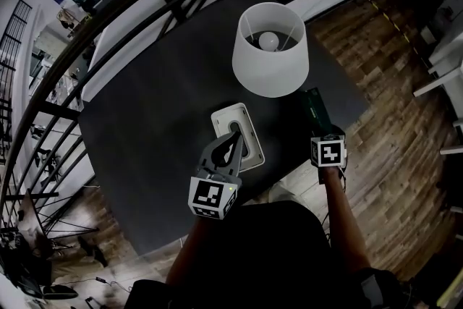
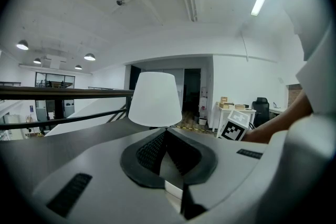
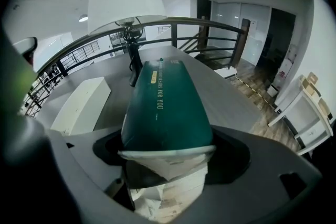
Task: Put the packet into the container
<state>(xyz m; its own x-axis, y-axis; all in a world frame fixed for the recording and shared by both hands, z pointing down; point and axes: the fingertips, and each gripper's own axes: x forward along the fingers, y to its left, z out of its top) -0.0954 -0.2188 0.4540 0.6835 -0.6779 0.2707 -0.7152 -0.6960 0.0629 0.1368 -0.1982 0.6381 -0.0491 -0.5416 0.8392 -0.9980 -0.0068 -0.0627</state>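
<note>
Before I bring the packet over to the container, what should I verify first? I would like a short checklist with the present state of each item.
1. Green packet gripped by right gripper: ok, jaws closed on its end.
2. White container sits flat on the table: ok.
3. Container opening free: not ok, left gripper hangs over it, jaws together.
4. Left gripper holds the container: cannot tell.
5. Packet clear of lamp shade: cannot tell, they look close.
</note>
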